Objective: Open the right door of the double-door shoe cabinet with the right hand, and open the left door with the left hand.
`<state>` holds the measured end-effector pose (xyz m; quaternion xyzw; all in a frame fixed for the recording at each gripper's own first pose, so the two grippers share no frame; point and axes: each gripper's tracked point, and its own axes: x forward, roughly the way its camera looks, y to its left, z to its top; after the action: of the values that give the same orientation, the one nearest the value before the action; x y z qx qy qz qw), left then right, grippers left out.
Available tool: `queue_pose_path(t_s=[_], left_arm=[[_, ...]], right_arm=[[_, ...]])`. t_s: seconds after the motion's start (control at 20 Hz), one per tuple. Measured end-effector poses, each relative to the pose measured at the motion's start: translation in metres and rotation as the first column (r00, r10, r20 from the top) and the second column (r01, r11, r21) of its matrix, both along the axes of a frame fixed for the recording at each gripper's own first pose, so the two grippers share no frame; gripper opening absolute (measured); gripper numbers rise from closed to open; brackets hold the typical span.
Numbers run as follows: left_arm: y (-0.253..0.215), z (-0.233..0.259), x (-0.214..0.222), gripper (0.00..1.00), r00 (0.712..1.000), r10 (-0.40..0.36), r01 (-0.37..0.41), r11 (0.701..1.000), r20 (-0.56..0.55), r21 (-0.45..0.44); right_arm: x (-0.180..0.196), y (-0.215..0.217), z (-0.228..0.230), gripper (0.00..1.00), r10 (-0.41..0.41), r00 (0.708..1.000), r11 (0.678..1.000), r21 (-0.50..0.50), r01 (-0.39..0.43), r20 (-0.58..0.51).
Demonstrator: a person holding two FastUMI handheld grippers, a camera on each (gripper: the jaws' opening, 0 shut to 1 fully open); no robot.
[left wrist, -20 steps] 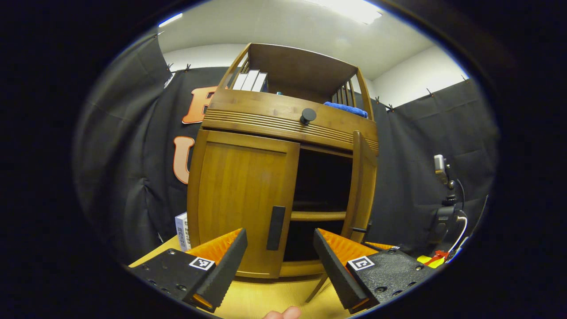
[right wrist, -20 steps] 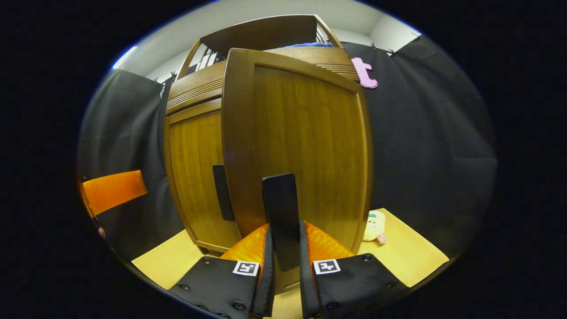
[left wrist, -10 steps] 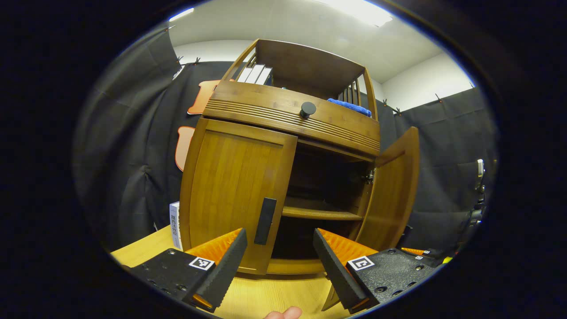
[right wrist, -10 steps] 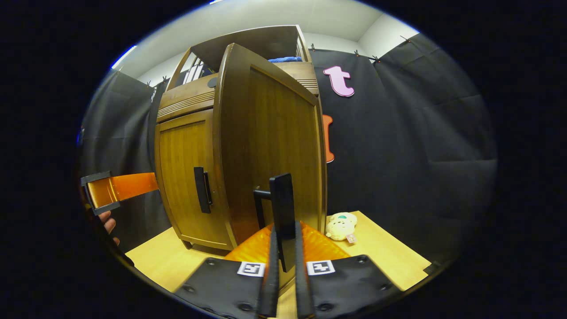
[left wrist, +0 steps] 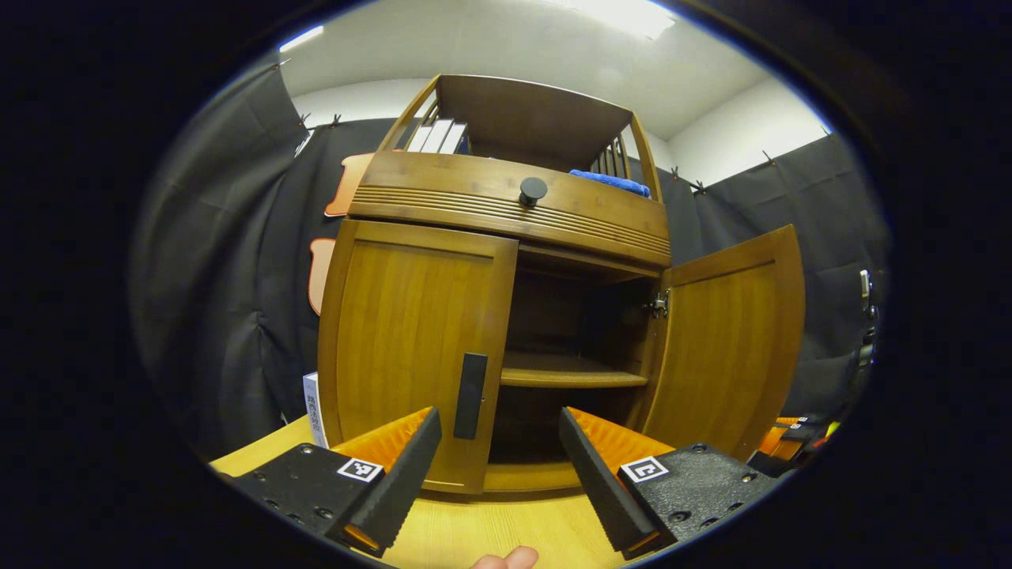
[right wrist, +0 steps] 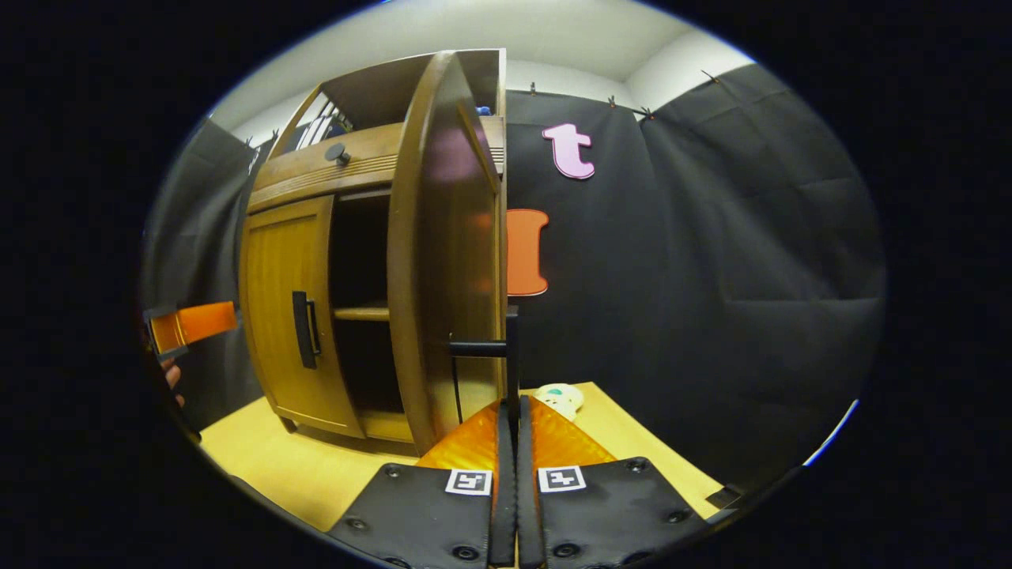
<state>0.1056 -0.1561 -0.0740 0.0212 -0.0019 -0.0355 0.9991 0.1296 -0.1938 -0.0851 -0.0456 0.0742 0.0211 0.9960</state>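
The wooden shoe cabinet (left wrist: pixel 506 213) stands on a yellow table. Its left door (left wrist: pixel 411 356) is closed, with a black bar handle (left wrist: pixel 470 395) at its inner edge. My left gripper (left wrist: pixel 498 442) is open, a short way in front of that handle and touching nothing. The right door (left wrist: pixel 731 340) is swung wide open, baring a shelf (left wrist: pixel 569 378). In the right gripper view this door (right wrist: pixel 443 261) shows nearly edge-on, and my right gripper (right wrist: pixel 512 411) is shut on its black handle (right wrist: pixel 512 356). The left gripper (right wrist: pixel 190 324) shows far left there.
A drawer with a black knob (left wrist: pixel 532 190) tops the doors; books (left wrist: pixel 439 138) and a blue cloth (left wrist: pixel 609 182) lie on the upper shelf. A white box (left wrist: pixel 312 407) stands left of the cabinet. A plush toy (right wrist: pixel 557 397) lies on the table behind the open door.
The right door has swung from roughly half open to wide open, with the right gripper shut on its handle throughout. The left gripper has stayed open before the closed left door.
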Motion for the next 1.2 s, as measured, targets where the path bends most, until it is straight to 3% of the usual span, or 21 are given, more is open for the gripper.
queue_pose_path(t_s=[0.05,0.1,0.15,0.25,0.3,0.35,0.45,0.7,0.95,1.05,1.2], left_arm=[[-0.003,-0.002,0.001,0.91,1.0,-0.009,0.009,1.0,-0.008,0.0],[-0.005,-0.002,0.0,0.91,1.0,-0.018,0.018,1.0,-0.012,0.001],[-0.007,-0.002,-0.002,0.92,1.0,-0.024,0.024,1.0,-0.013,0.003],[-0.009,0.0,-0.001,0.94,0.999,-0.038,0.038,0.999,-0.009,0.008],[-0.01,0.0,-0.001,0.94,0.999,-0.042,0.042,0.999,-0.007,0.009],[-0.009,0.001,-0.001,0.91,0.999,-0.041,0.041,0.999,-0.006,0.01],[-0.008,0.001,-0.002,0.94,0.999,-0.042,0.042,0.999,-0.007,0.003],[-0.003,0.001,-0.003,0.91,0.999,-0.039,0.039,0.999,-0.013,-0.009],[-0.001,0.006,-0.004,0.94,0.999,-0.033,0.033,0.999,-0.008,-0.006],[-0.004,0.005,-0.001,0.91,0.999,-0.043,0.043,0.999,-0.017,-0.014],[-0.01,0.003,0.001,0.94,0.998,-0.058,0.057,0.998,-0.03,-0.038]], right_arm=[[0.0,-0.004,0.001,0.08,0.01,1.0,1.0,-0.015,-0.01,0.0],[0.002,-0.007,0.002,0.08,0.023,1.0,1.0,-0.011,-0.023,0.002],[0.001,-0.011,0.002,0.17,0.033,0.999,0.999,-0.002,-0.033,-0.001],[0.001,-0.02,0.004,0.04,0.053,0.999,0.999,0.006,-0.053,-0.004],[0.0,-0.024,0.003,0.08,0.062,0.998,0.998,0.008,-0.062,-0.011],[0.002,-0.026,0.004,0.08,0.07,0.997,0.998,0.011,-0.069,-0.015],[0.005,-0.028,0.004,0.08,0.083,0.996,0.996,0.023,-0.082,-0.025],[0.002,-0.028,0.004,0.08,0.07,0.997,0.997,0.015,-0.069,-0.046],[-0.029,-0.057,0.012,0.09,-0.02,1.0,1.0,0.007,0.02,-0.018],[-0.041,-0.057,0.021,0.08,-0.02,1.0,0.999,0.039,0.02,-0.009],[-0.061,-0.054,0.034,0.09,-0.028,1.0,0.999,0.018,0.028,0.008]])
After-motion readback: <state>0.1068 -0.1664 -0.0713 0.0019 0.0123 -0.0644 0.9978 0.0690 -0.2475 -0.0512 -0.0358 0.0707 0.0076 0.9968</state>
